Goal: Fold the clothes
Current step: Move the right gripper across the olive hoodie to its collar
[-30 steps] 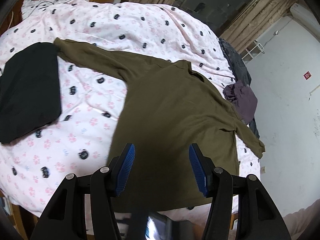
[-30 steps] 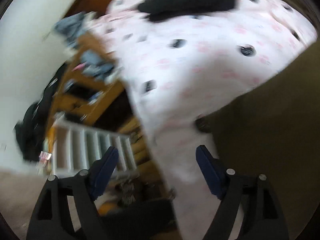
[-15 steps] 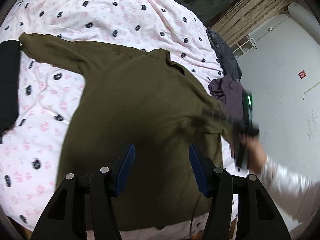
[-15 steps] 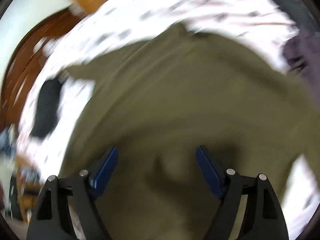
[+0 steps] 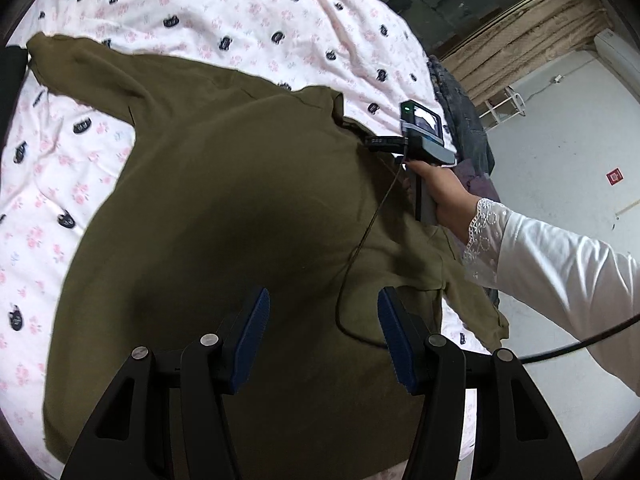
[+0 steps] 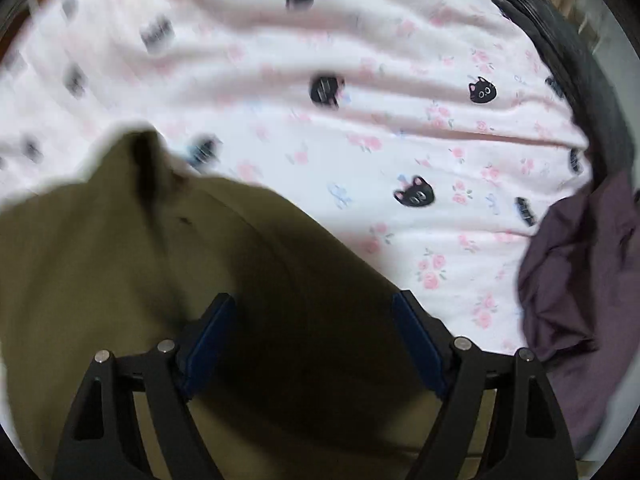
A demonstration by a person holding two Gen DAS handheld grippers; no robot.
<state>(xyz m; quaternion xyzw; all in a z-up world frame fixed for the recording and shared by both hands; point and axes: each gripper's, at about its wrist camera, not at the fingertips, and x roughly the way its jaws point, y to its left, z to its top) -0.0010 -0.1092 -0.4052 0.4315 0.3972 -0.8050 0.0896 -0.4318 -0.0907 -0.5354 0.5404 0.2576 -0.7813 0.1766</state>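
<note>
An olive long-sleeved shirt (image 5: 224, 208) lies spread flat on the bed, one sleeve stretched to the far left and the other hanging toward the right edge. My left gripper (image 5: 322, 320) hovers open above the shirt's lower body. In the left wrist view a hand (image 5: 444, 196) in a white sleeve holds the right tool over the shirt's right shoulder near the collar. My right gripper (image 6: 314, 334) is open just above the olive shirt (image 6: 120, 272) at its shoulder, with nothing between the fingers.
The bed carries a white sheet (image 5: 248, 20) printed with pink flowers and black cats. A purple garment (image 6: 580, 272) and dark jeans (image 5: 464, 120) lie at the bed's right edge. A black garment (image 5: 10, 80) sits at the far left. Curtains and a white wall stand beyond.
The right gripper has swung from the bed's side across the shirt to its right shoulder. The left gripper has moved in lower over the shirt's body.
</note>
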